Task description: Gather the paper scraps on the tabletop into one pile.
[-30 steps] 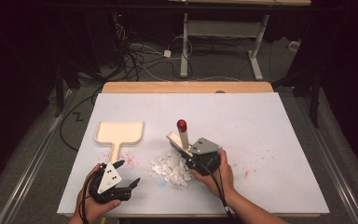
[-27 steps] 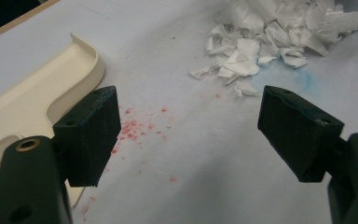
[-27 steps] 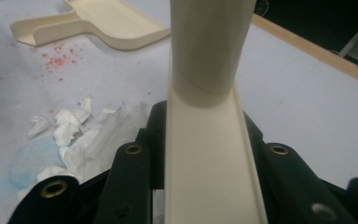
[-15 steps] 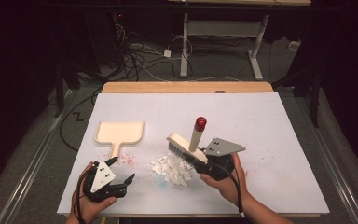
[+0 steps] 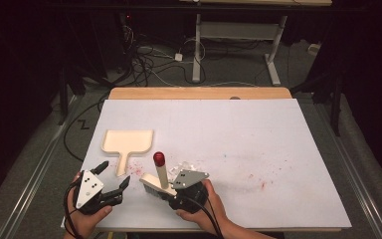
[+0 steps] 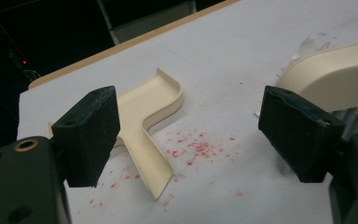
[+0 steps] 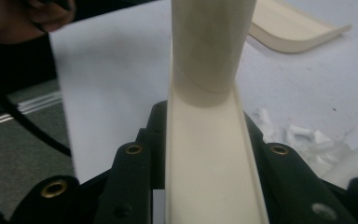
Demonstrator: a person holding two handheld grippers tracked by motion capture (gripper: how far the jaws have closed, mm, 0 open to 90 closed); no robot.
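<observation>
Most paper scraps (image 5: 183,165) hide behind brush (image 5: 157,180).

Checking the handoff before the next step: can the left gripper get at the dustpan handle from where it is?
Probably yes. The left gripper is open, and in the left gripper view the dustpan handle lies flat between and just ahead of its jaws with bare table around it. The brush, held by the right gripper, sits off to the side.

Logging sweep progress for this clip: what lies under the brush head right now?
White paper scraps show just beyond the brush, on the white sheet. Whatever sits directly beneath the bristles is covered by the brush head and the right gripper.
</observation>
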